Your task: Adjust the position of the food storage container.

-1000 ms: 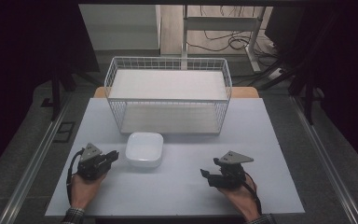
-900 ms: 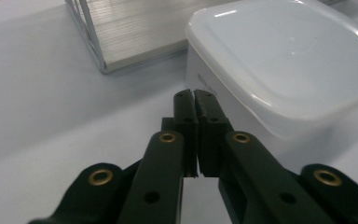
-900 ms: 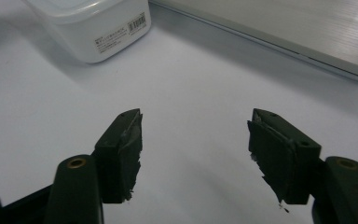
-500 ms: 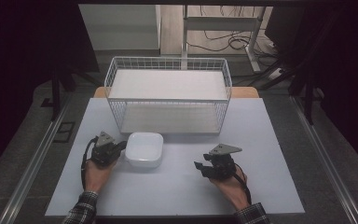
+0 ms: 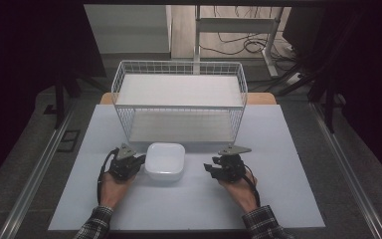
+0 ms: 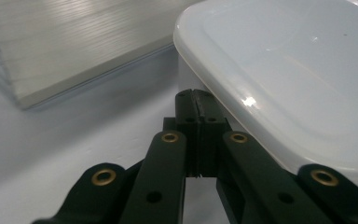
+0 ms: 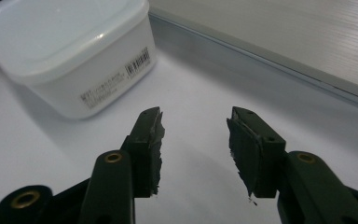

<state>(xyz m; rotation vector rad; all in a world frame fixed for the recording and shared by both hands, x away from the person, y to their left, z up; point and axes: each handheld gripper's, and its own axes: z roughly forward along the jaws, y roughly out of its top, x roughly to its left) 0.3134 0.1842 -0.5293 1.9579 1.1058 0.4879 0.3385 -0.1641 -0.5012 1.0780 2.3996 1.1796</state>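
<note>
Your left hand-held gripper is fully closed on nothing, just beside the white square lidded plastic container. Your right hand-held gripper has just been closing, half open, nothing between its jaws.

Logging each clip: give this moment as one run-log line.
left gripper shut, empty, beside white container | right gripper open, jaws just closing, empty | wire basket behind

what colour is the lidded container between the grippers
White, slightly translucent, with a small printed label on its side; the container shows best in the right gripper view.
</note>
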